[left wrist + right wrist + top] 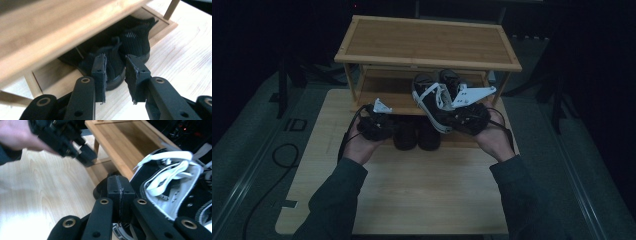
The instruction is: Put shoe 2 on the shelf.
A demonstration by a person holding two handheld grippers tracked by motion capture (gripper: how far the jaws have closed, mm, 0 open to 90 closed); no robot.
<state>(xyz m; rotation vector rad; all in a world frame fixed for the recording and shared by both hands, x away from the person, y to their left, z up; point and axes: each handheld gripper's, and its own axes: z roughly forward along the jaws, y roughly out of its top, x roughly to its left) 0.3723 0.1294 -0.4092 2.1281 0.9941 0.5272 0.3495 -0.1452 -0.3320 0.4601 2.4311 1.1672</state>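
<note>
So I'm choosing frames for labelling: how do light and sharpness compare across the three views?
High view: dim and murky, dark surroundings, the rack the brightest thing. Left gripper view: brightly lit, the table nearly washed out, rack edge soft up close. Right gripper view: the left gripper motion-blurred, glare on the table, sneaker sharp.

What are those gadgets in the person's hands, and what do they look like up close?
Each hand holds a black gripper: the left gripper and the right gripper. Each carries a pale three-cornered plate with small holes on top, and a dark cable trails from it. In the gripper views each has two black jaws with round metal-ringed rivets and flat, dark, rough-edged pads. The person wears dark grey-green long sleeves.
</note>
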